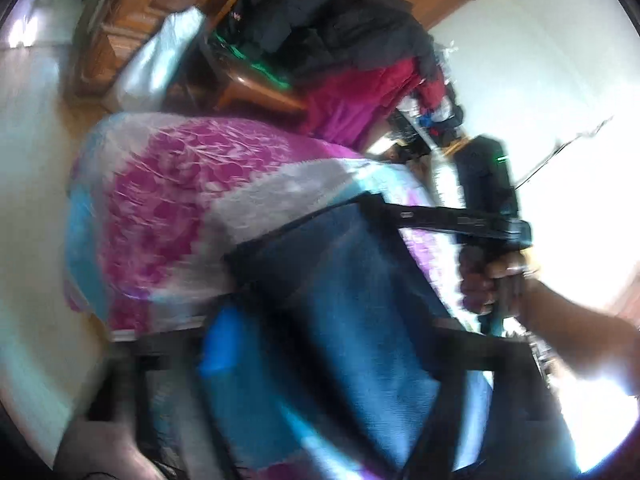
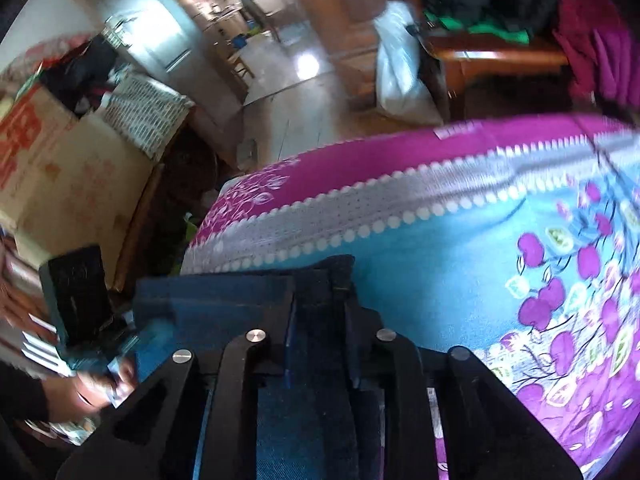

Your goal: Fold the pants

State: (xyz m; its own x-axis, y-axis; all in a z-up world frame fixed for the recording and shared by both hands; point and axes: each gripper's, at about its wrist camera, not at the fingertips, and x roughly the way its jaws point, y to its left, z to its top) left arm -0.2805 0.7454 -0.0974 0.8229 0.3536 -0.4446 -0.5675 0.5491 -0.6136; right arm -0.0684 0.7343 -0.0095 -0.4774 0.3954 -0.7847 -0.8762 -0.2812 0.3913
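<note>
Two grippers, both yours, meet one pair of blue denim pants (image 2: 224, 300). Your right gripper (image 2: 318, 320) has its jaws clamped on a dark folded edge of the denim, which lies over the near side of the floral bedspread (image 2: 460, 216). Your left gripper (image 1: 316, 320) straddles the same cloth; blur hides whether its jaws pinch it, so that cannot be told. Beyond the bedspread's far edge stand one white bag (image 2: 396, 68), one wooden chair (image 2: 492, 56) heaped with clothes, and one cardboard box (image 2: 72, 168).
</note>
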